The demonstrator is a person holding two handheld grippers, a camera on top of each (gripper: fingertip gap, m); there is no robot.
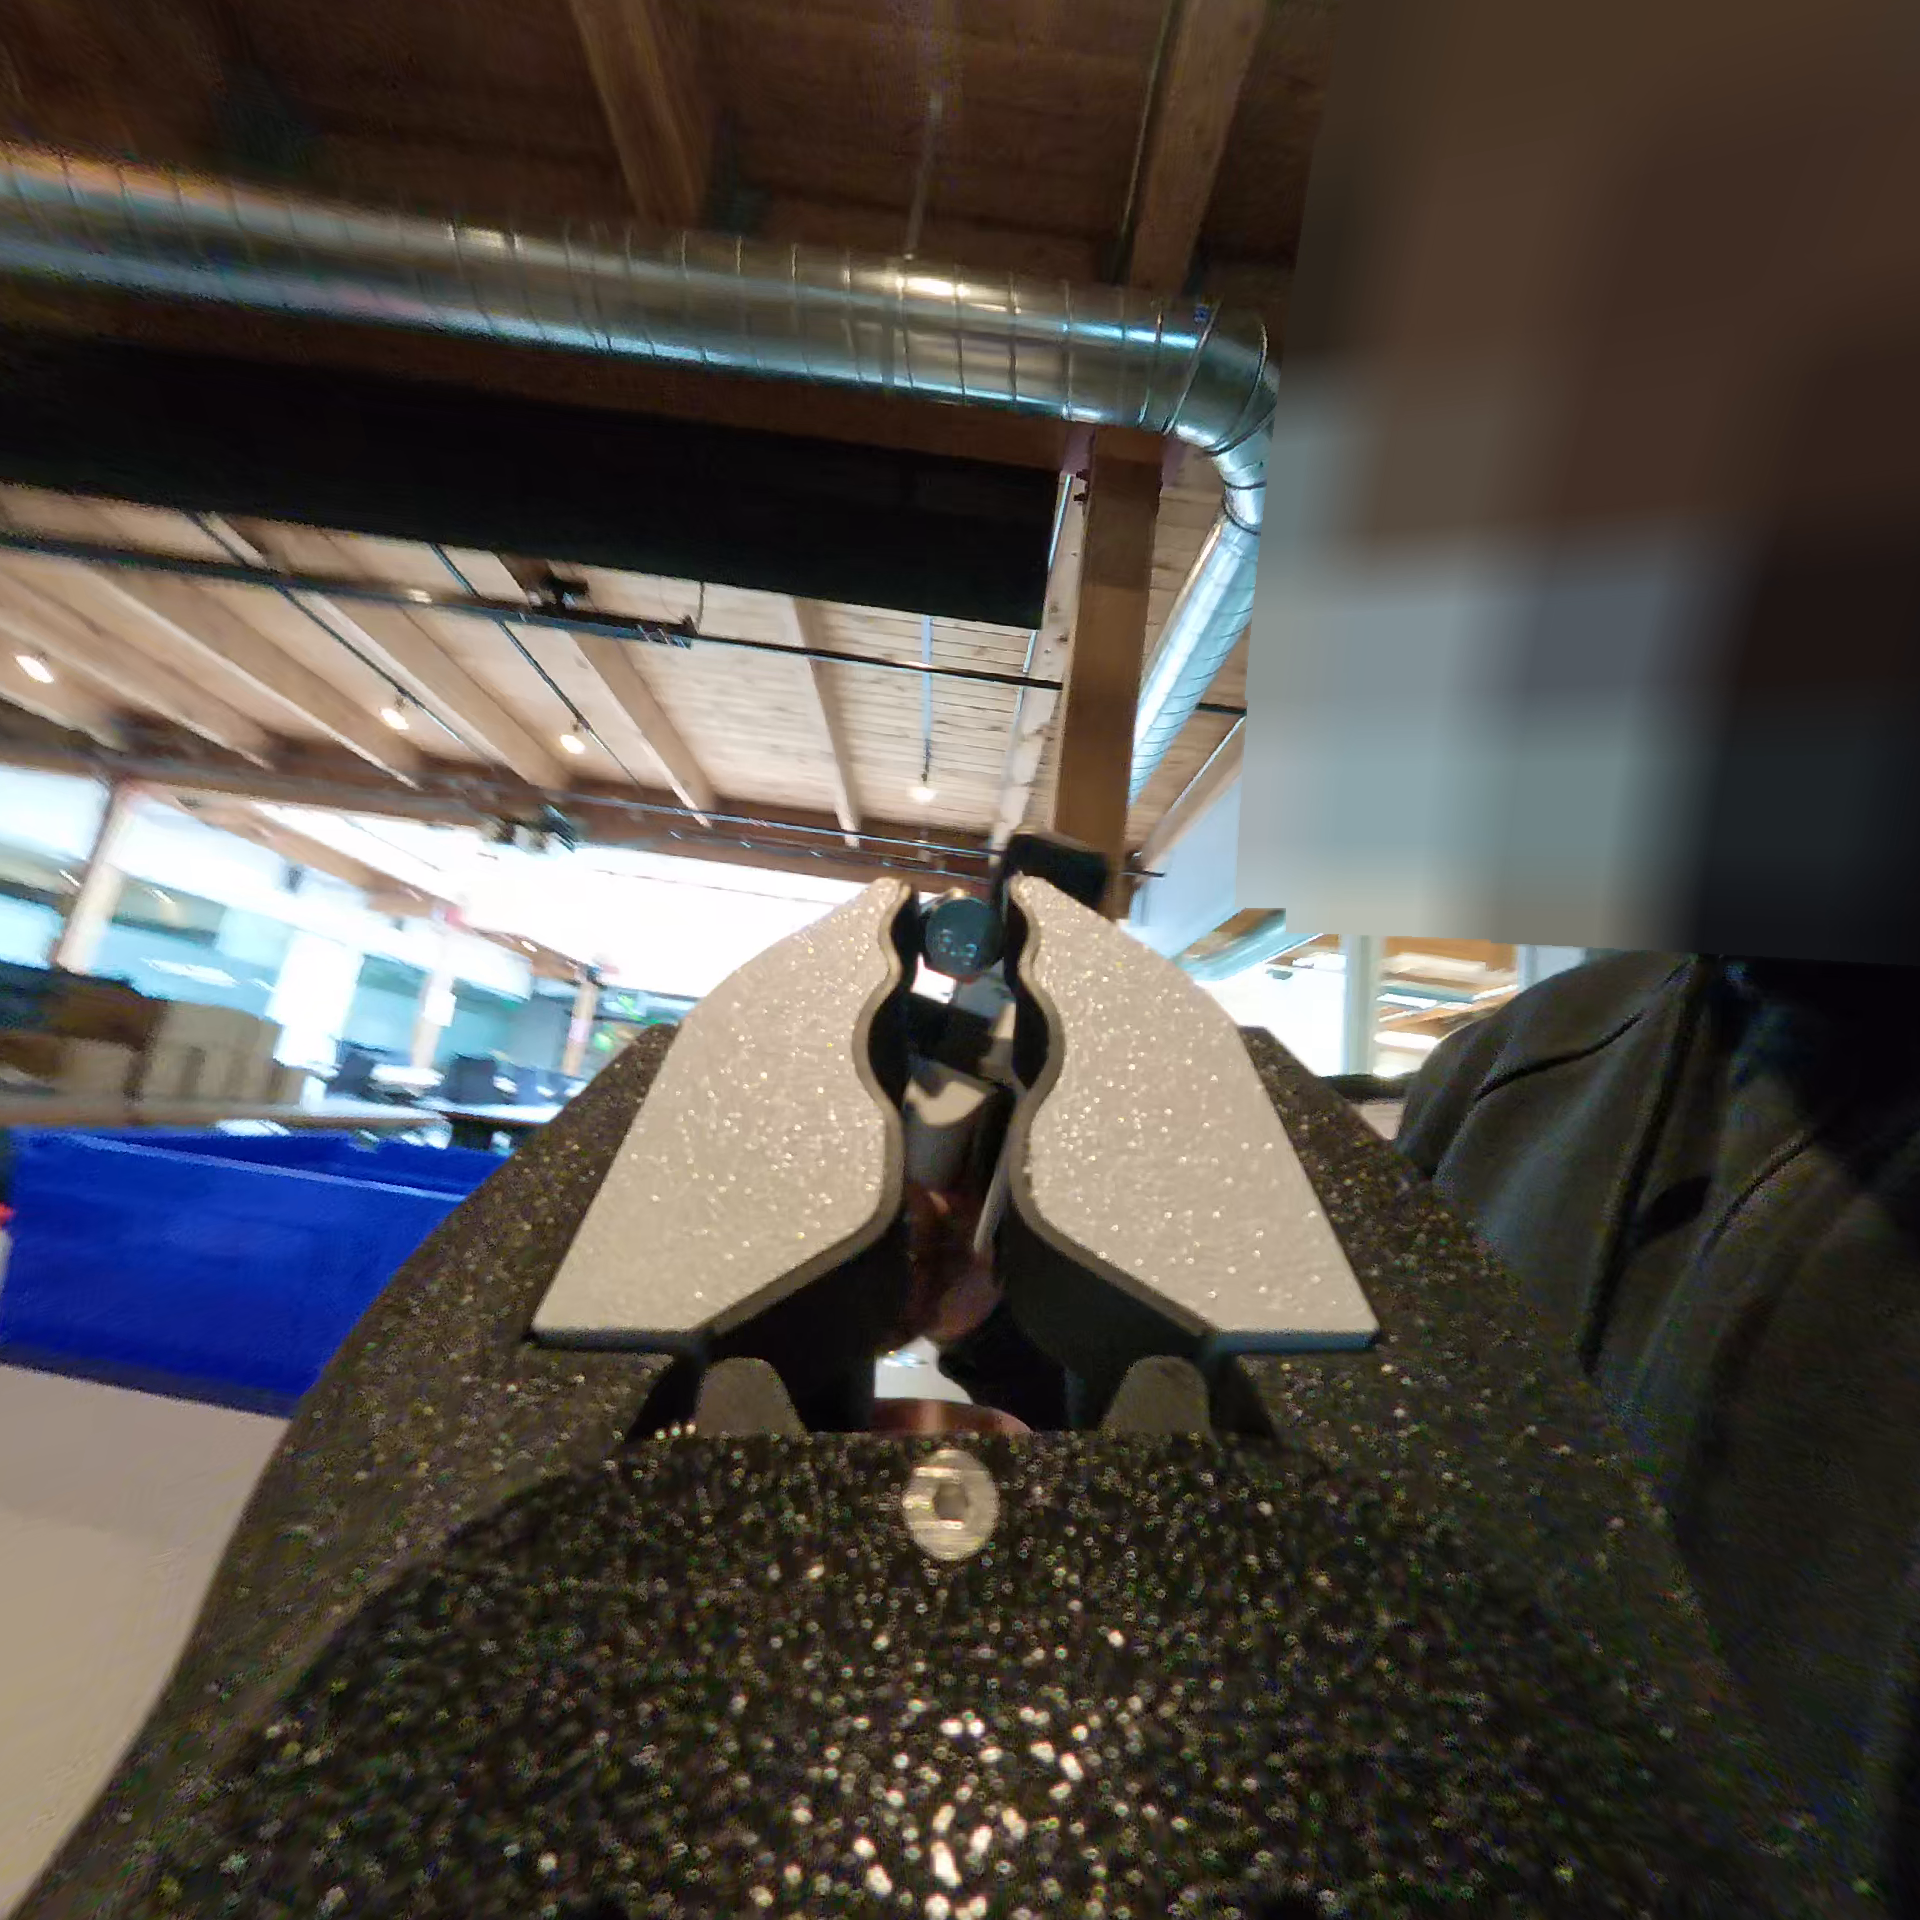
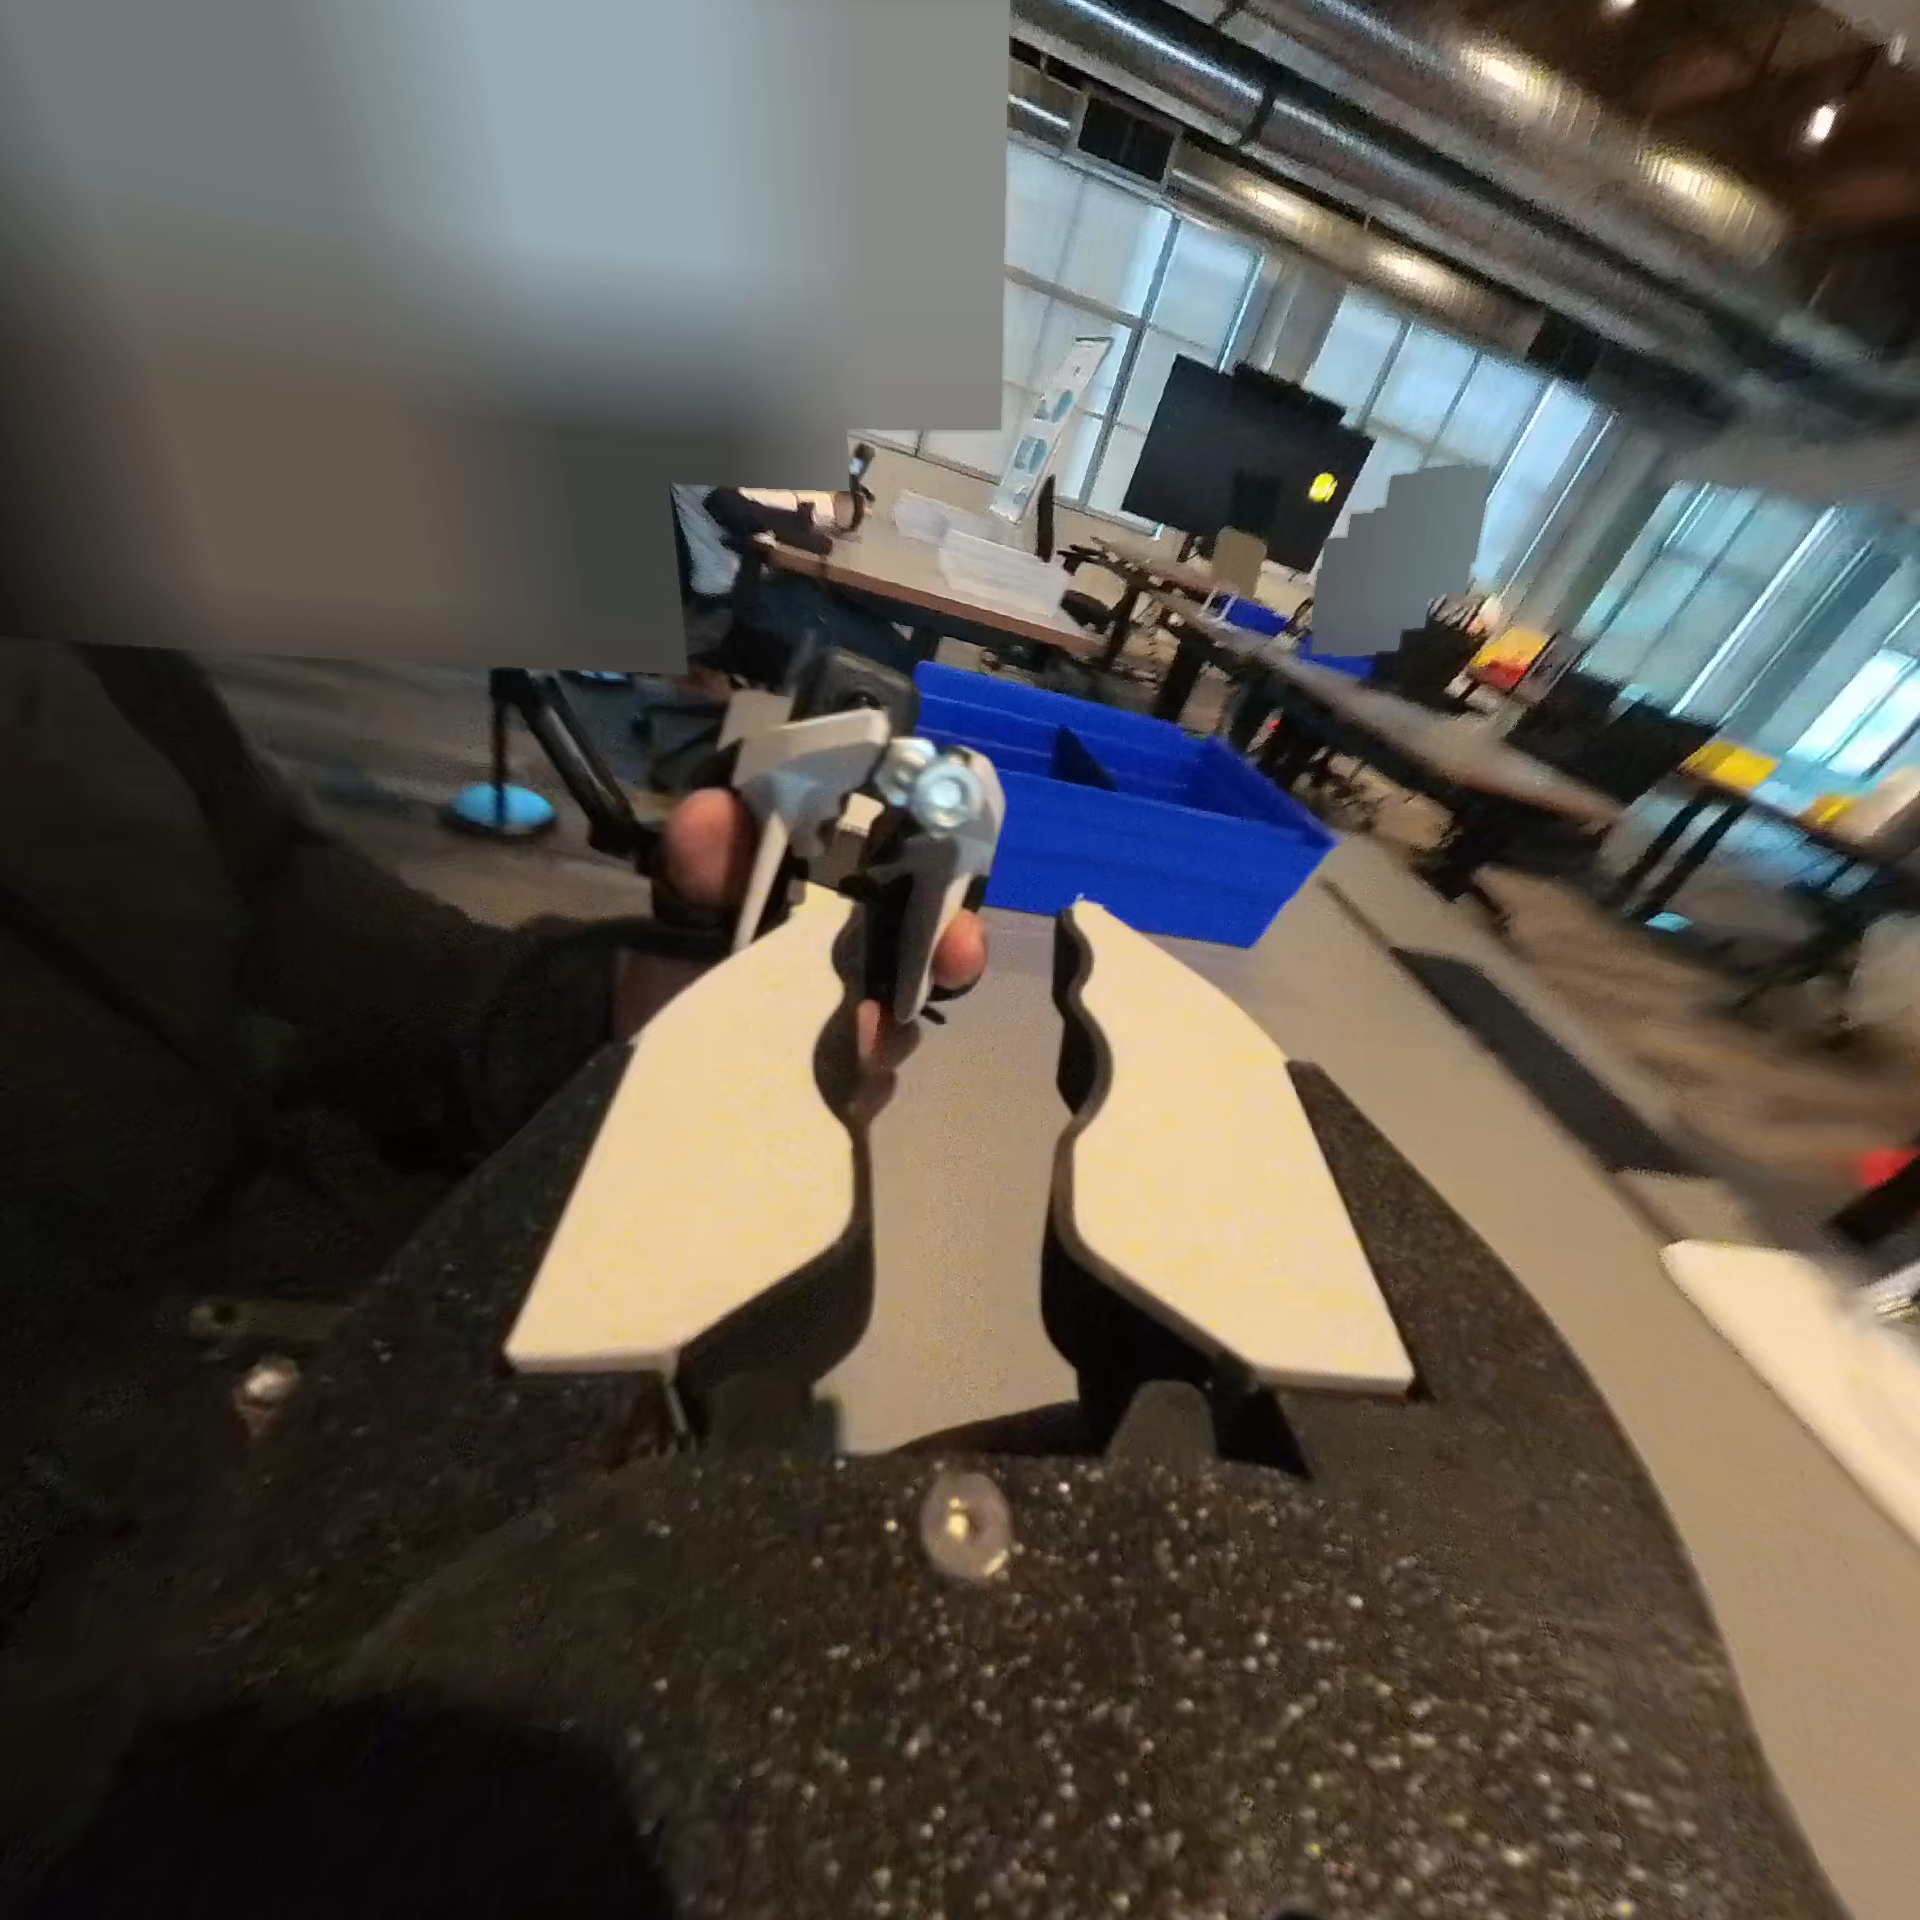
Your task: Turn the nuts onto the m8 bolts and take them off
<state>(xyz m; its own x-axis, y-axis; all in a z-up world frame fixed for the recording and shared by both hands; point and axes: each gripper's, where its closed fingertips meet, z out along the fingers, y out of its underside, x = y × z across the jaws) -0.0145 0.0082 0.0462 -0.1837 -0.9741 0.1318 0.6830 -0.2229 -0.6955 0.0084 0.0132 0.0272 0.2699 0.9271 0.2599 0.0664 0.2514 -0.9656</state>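
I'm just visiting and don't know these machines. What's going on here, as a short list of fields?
left gripper: shut on a bolt, raised off the table
bolt: dark head seen in the left view; a silvery nut seems to sit on its far end
right gripper: open, holding nothing, facing the bolt's nut end
person's hand: holds the left gripper
blue bin: on the grey table, behind the grippers
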